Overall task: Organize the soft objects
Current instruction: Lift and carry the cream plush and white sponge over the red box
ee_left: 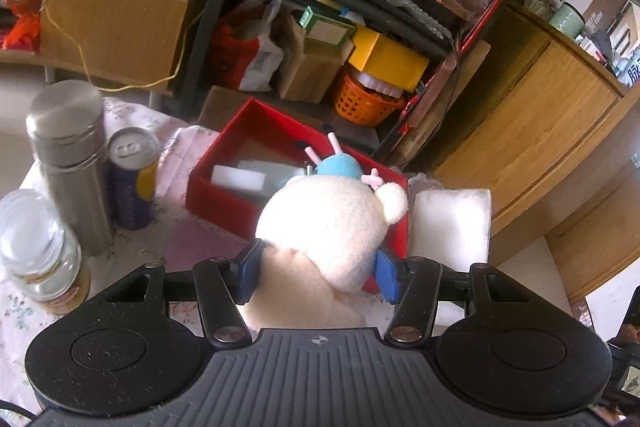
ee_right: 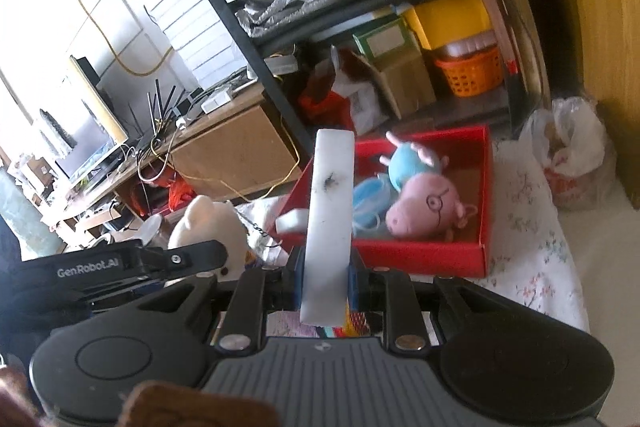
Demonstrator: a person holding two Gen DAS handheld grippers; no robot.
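Cluttered shelving and wooden cabinets ring a table [ee_left: 188, 239] under a pale flowered cloth, and the space to work in is small. At the far left of the left wrist view stand a glass jar [ee_left: 38, 251], a steel flask [ee_left: 68, 163] and a drinks can [ee_left: 134, 179], close together and well clear of the carrying path.

Next comes the red box [ee_left: 224, 199], open-topped, straight ahead of both grippers. It already holds a white block, something pale blue and a pink pig plush [ee_right: 428, 213] in a blue outfit, which fills the right half as the right wrist view shows it.

The left gripper [ee_left: 318, 273] has its blue pads pressed into the sides of a cream plush toy [ee_left: 328, 223], which bulges out ahead of the fingers and hangs over the box's near wall. Its round bulk has no marked long axis.

Just to its right a white foam slab [ee_right: 330, 223] is pinched by the right gripper [ee_right: 326, 285]. The slab's long axis runs forward along the fingers, its far end reaching over the box's near-left corner.

Judging by this, the left load is nearer to the opening; the free room lies in the left half of the box, so both pieces compete for it. The slab would probably fit best laid flat along the left wall.
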